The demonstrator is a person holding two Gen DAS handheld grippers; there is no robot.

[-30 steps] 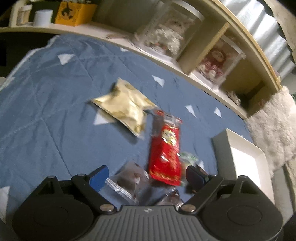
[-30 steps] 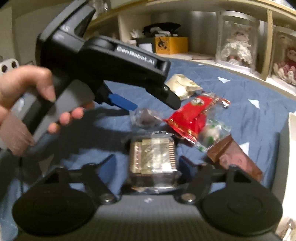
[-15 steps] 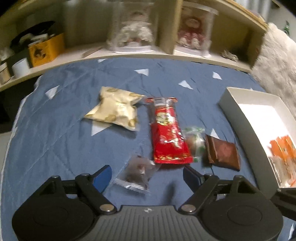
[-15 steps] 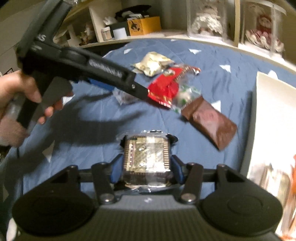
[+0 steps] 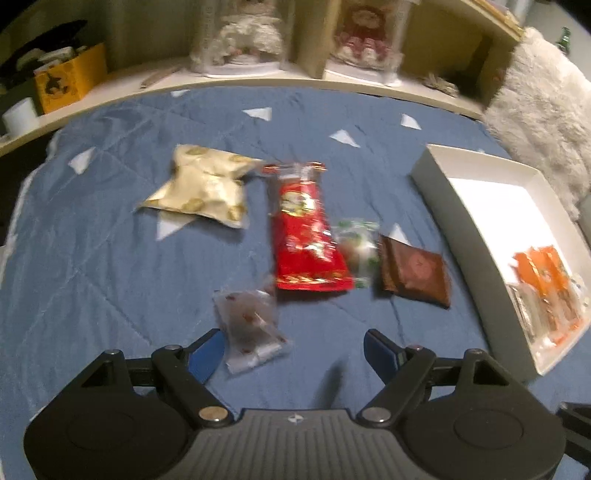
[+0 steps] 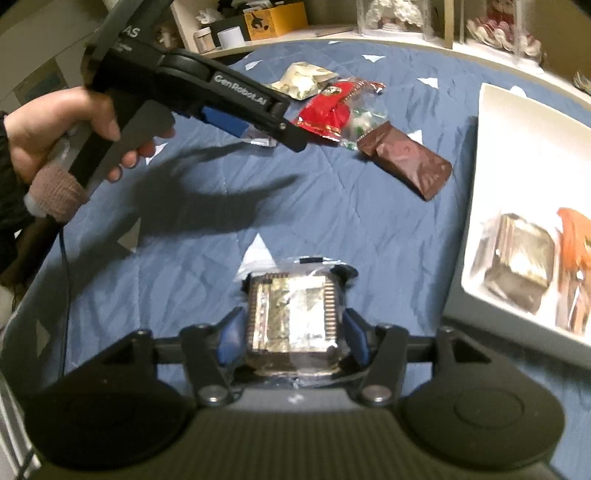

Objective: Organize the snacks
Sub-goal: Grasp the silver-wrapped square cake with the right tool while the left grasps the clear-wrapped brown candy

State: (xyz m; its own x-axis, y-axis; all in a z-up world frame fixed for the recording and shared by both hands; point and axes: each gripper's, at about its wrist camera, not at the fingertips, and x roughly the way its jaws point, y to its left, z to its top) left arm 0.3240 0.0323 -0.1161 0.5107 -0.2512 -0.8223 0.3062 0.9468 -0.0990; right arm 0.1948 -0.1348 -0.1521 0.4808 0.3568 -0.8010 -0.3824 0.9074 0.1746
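My right gripper (image 6: 291,325) is shut on a clear-wrapped square cake (image 6: 291,314), held above the blue quilt left of the white box (image 6: 491,155). My left gripper (image 5: 293,350) is open and empty above the quilt; it also shows in the right wrist view (image 6: 258,125). In front of it lie a clear-wrapped dark snack (image 5: 251,325), a red packet (image 5: 306,236), a green-and-clear candy (image 5: 358,251), a brown packet (image 5: 415,273) and a cream-gold packet (image 5: 207,184). The white box (image 5: 443,206) holds orange packets (image 5: 546,280) and a wrapped cake (image 6: 517,266).
A shelf (image 5: 258,77) runs along the far edge with doll cases (image 5: 243,33), a yellow box (image 5: 68,77) and a white cup (image 5: 18,118). A white fluffy rug (image 5: 539,110) lies at the right. A hand (image 6: 55,129) holds the left gripper.
The left gripper has pulled back and swung right, so the snacks and box now lie spread in front of it. The right gripper closed on the cake and moved toward the box.
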